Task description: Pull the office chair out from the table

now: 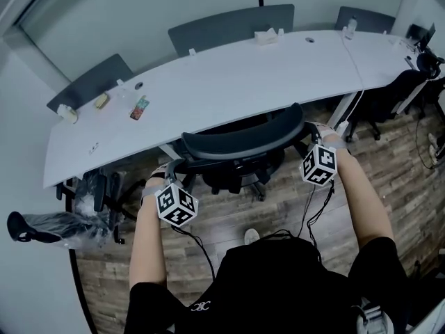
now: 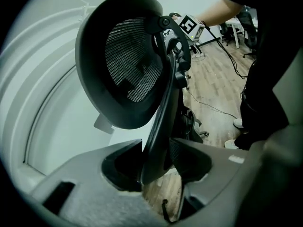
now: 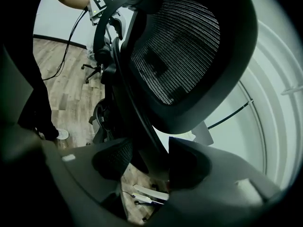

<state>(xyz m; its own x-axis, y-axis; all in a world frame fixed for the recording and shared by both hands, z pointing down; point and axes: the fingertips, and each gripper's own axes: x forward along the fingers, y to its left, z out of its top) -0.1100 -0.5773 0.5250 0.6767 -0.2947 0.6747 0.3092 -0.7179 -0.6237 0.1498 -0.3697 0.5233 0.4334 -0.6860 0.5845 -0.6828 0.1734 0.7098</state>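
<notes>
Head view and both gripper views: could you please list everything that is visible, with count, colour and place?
table: one, white, long, across the room
office chair: one, black, at the table's near edge, middle
screens: three, grey, behind the table
second chair: one, black, at the table's right end
wrapped chair: one, black under clear plastic, at the table's left end
box: one, white, table's far edge
packet: one, colourful, table's left part
floor: wood, brown
left gripper: one, grey, shut on the office chair's back frame
right gripper: one, grey, shut on that frame's other side
arms: two, behind the office chair
</notes>
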